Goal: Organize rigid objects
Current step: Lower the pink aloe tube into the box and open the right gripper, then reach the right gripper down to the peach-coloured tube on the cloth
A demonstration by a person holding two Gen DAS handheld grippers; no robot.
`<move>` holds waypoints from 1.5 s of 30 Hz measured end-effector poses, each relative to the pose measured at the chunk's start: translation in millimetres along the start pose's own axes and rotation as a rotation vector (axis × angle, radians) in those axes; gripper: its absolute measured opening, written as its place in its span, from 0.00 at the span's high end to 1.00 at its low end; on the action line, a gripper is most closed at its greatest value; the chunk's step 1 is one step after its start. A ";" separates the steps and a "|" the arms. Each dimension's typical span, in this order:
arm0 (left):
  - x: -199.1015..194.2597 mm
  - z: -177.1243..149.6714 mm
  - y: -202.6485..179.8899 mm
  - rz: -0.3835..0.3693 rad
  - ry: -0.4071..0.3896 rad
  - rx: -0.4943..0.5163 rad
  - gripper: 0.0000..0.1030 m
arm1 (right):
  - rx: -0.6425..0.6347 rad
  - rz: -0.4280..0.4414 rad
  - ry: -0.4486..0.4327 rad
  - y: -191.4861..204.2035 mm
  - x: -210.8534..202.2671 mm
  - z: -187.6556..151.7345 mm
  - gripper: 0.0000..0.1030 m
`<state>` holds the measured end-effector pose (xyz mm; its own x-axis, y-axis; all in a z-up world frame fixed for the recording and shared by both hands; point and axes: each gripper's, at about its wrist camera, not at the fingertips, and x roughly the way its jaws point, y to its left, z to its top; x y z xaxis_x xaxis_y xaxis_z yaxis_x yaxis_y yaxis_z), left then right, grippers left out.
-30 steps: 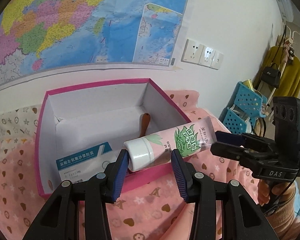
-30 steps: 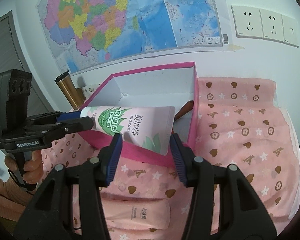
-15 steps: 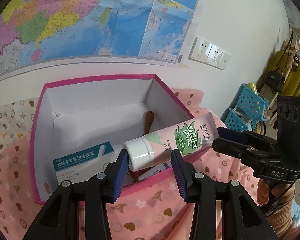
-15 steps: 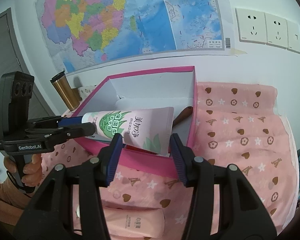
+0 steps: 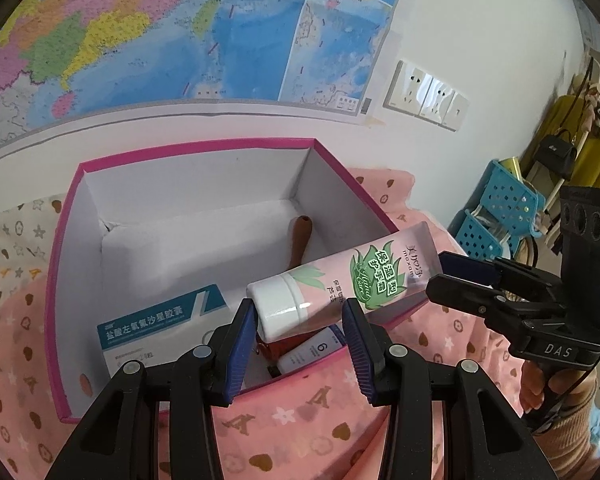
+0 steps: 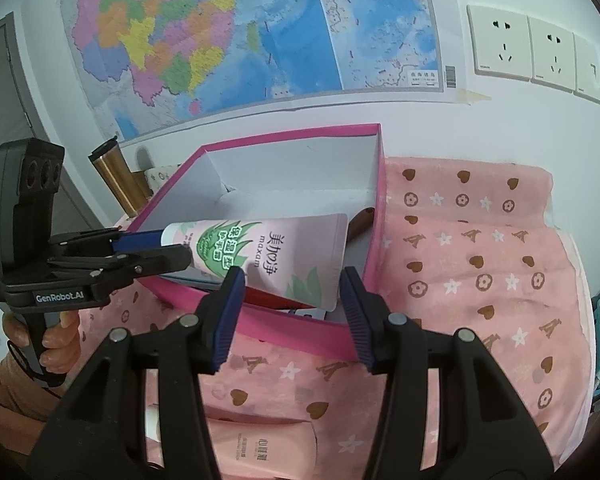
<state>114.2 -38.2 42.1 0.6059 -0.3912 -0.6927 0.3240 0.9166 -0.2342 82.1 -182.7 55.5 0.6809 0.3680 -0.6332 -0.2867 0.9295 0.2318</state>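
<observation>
Pink hand-cream tube (image 5: pixel 340 284) hangs over the near right part of the pink box (image 5: pixel 188 148), white cap toward the left gripper (image 5: pixel 298 340), flat crimped end toward the right gripper (image 6: pixel 292 312).

Left wrist view: cap sits between the blue pads (image 5: pixel 240 344). The left pad looks to touch the cap; at the right pad contact cannot be told. Jaws roughly cap-width apart. Right wrist view: the crimped end lies between the right gripper's pads (image 6: pixel 230 312); jaws stand wider than the tube, a small gap shows beside the right pad, so no grip there. In the same view the left gripper's jaws reach the cap end; the cap itself is hidden behind them.

Inside the box: blue-and-white medicine carton (image 5: pixel 160 328) at the near left, brown handle (image 5: pixel 300 240) near the back right. Under the tube, a white item marked "6" (image 5: pixel 312 350) and something red, both mostly covered, not identifiable.

The box rests on a pink patterned cloth (image 6: pixel 480 264) over the tabletop. Another pink tube (image 6: pixel 256 448) lies on the cloth, cut off by the lower edge and partly behind the gripper. Gold cylinder (image 6: pixel 114 176) stands beyond the box's left side; wall map (image 6: pixel 240 32) behind.
</observation>
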 end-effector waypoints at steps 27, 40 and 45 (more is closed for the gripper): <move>39.8 1.1 19.8 0.026 0.104 -0.059 0.58 | -0.006 -0.056 0.061 -1.8 24.2 6.3 0.48; 0.7 -14.4 3.9 0.005 0.006 0.027 0.56 | 0.031 -0.024 0.001 -1.3 0.5 -7.3 0.45; -25.4 -30.3 -0.5 -0.045 -0.033 0.041 0.55 | 0.028 0.012 -0.021 4.3 -14.6 -16.5 0.45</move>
<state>76.7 -26.2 39.2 0.6132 -0.4351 -0.6593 0.3804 0.8942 -0.2362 59.8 -184.5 53.5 0.6912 0.3797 -0.6149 -0.2763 0.9251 0.2606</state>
